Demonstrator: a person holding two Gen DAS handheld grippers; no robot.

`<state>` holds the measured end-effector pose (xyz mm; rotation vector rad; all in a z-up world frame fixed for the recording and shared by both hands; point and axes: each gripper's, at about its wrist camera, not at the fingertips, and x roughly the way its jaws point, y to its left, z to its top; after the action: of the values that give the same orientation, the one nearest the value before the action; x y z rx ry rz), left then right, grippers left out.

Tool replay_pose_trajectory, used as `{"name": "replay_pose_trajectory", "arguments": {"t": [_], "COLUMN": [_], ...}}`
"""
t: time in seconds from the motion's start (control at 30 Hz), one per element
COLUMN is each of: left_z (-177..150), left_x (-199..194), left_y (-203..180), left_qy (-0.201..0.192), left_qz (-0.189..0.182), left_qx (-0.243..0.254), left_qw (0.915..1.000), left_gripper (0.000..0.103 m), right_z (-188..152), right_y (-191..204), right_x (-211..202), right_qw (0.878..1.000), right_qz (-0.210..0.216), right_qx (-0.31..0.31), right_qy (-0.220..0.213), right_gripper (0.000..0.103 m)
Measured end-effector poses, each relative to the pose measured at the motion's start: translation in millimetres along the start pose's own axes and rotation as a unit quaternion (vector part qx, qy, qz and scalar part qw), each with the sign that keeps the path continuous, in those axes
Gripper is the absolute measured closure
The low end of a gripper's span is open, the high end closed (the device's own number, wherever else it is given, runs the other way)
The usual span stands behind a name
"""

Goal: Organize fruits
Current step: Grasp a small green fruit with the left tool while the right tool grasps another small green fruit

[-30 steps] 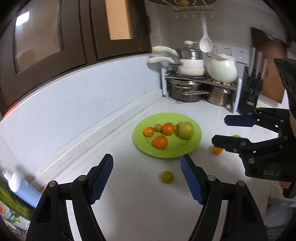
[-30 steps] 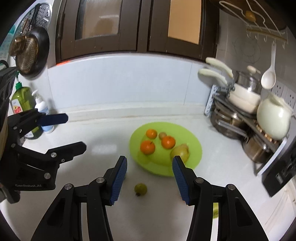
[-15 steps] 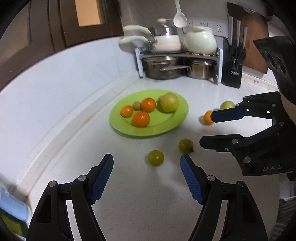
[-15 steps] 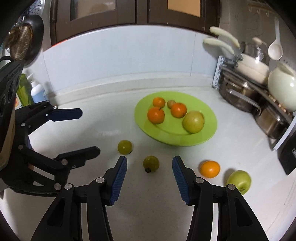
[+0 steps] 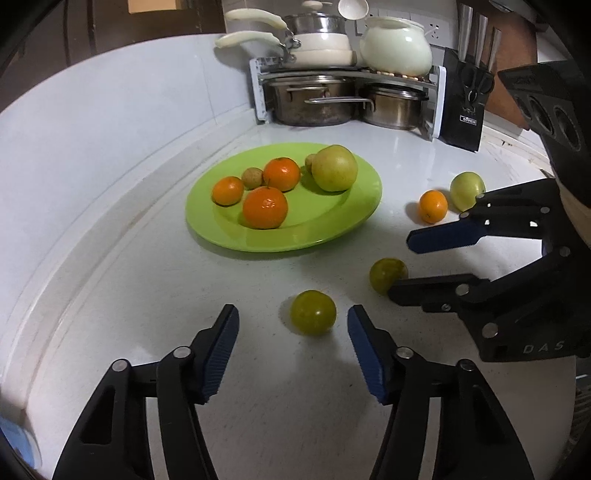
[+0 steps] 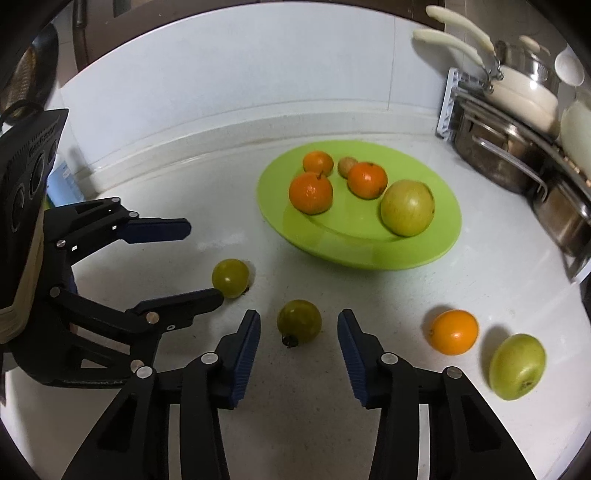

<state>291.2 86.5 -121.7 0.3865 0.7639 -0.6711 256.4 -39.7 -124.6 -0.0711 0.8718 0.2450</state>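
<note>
On the white counter (image 5: 110,295) near the green plate (image 5: 354,221), both grippers (image 5: 291,347) (image 6: 297,343) gape empty, each framing a small green fruit (image 5: 313,312) (image 6: 299,323); round, smooth, likely firm—best pinched across the middle.

A white worktop (image 5: 110,280) curves into a pale backsplash (image 5: 110,110). Dark wooden cabinets (image 5: 92,33) fill the upper left. A pot rack (image 5: 347,92) and knife block (image 5: 465,110) occupy the upper right.
</note>
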Motion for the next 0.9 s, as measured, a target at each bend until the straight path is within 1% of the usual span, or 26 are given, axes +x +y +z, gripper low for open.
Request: {"name": "replay_pose_trajectory", "arguments": {"t": [0.2,0.4,0.47,0.53,0.6,0.7,0.9], "left_z": [1.0,3.6,4.2,4.6,4.3,4.2,5.8], "left_x": [13.7,19.5,19.7,19.0,18.4,16.1,2.8], "left_y": [-1.4,-2.7,-4.5,-4.9,-5.8,-7.6,-7.1], "left_qy": [0.01,0.014,0.017,0.015,0.017,0.018,0.011], "left_qz": [-0.017,-0.026,-0.029,-0.031,-0.032,-0.025,-0.009], "left_qx": [0.004,-0.003,-0.003,-0.006,-0.007,-0.009,-0.035], "left_qw": [0.9998,0.9996,0.9994,0.9994,0.9993,0.9995,0.9993], "left_gripper": [0.055,0.065,0.072,0.073,0.073,0.073,0.073], "right_z": [-0.3,0.9,1.9,2.2,2.7,3.0,2.8], "right_y": [-2.4,-6.4,-7.7,-7.8,-7.9,-7.5,-7.0], "right_x": [10.7,17.6,19.8,21.6,23.3,22.4,12.9], "right_qw": [1.0,1.0,1.0,1.0,0.999,0.999,1.0], "right_qz": [0.008,0.011,0.017,0.022,0.022,0.024,0.027], "right_qx": [0.001,0.006,0.008,0.008,0.006,0.007,0.013], "right_qy": [0.011,0.016,0.018,0.021,0.022,0.02,0.009], "right_gripper": [0.064,0.065,0.07,0.073,0.073,0.073,0.073]}}
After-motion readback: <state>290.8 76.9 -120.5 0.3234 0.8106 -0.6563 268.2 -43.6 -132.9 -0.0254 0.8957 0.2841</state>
